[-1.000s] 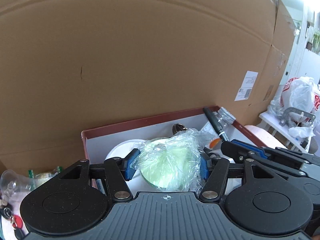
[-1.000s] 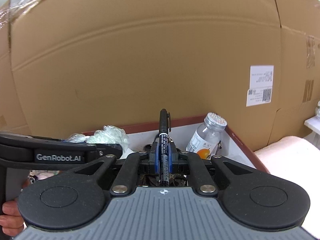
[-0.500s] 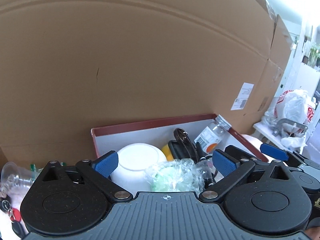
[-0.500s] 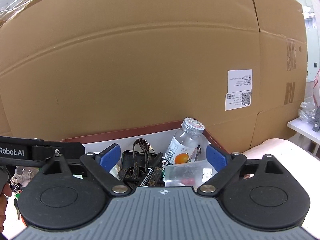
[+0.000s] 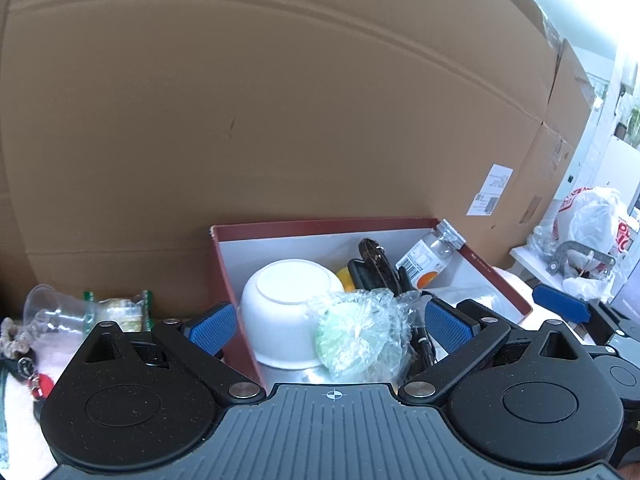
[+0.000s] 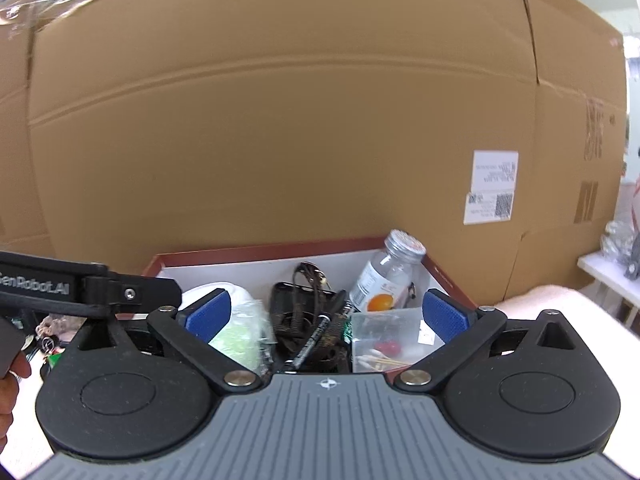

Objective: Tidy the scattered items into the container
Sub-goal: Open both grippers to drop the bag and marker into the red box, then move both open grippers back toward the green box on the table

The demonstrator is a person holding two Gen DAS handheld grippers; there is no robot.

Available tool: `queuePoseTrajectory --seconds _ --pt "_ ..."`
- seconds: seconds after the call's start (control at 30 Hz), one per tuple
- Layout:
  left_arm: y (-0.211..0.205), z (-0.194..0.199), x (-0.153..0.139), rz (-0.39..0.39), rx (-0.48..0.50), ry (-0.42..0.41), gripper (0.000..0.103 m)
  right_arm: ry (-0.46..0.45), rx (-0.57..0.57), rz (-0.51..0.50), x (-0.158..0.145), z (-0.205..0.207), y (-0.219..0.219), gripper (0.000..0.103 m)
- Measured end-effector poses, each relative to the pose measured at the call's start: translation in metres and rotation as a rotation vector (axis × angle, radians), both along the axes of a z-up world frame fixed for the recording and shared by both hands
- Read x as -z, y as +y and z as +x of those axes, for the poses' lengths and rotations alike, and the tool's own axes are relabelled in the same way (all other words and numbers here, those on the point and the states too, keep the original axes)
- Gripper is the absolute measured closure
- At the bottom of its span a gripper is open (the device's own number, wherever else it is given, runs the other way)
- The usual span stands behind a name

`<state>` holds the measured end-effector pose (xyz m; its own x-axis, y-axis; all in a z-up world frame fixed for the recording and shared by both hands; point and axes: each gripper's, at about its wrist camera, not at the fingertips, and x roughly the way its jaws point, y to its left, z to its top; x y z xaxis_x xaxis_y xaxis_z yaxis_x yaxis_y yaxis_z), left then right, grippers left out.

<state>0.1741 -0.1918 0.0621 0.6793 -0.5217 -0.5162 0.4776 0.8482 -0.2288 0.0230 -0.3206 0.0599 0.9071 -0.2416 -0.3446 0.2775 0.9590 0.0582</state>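
Observation:
A red-rimmed box (image 5: 320, 226) holds an upturned white bowl (image 5: 288, 304), a green item wrapped in clear plastic (image 5: 360, 336), a black marker (image 6: 316, 338), a clear bottle (image 6: 386, 280), dark straps and a clear packet (image 6: 384, 336). My left gripper (image 5: 330, 324) is open and empty, just in front of the wrapped green item. My right gripper (image 6: 326, 314) is open and empty over the box (image 6: 256, 254), with the marker lying inside below it.
A tall cardboard wall (image 5: 280, 120) stands right behind the box. Left of the box lie a clear plastic cup (image 5: 52, 312), a green snack packet (image 5: 120, 310), a scrunchie and keys. A white plastic bag (image 5: 592, 220) sits on a table at the far right.
My left gripper opened and let the wrapped green item fall into the box. My right gripper opened and dropped the black marker into the box. Both pulled back a little.

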Motion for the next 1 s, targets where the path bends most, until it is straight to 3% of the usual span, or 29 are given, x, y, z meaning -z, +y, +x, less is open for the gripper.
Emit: queuePoseTrajectory --seconds 0.47,0.73,1.0 --pt "0.046 -0.044 -0.004 -0.005 -0.075 -0.017 0.000 -0.002 -0.061 -0.117 -0.011 -0.026 0.052 0.000" --pt "0.105 -0.090 0.025 -0.005 -0.161 -0.011 0.000 -0.006 -0.154 -0.194 0.004 -0.050 0.102 0.000" --pt "0.150 -0.115 0.055 0.049 -0.224 0.015 0.000 0.065 -0.289 -0.184 0.037 -0.049 0.153 0.000"
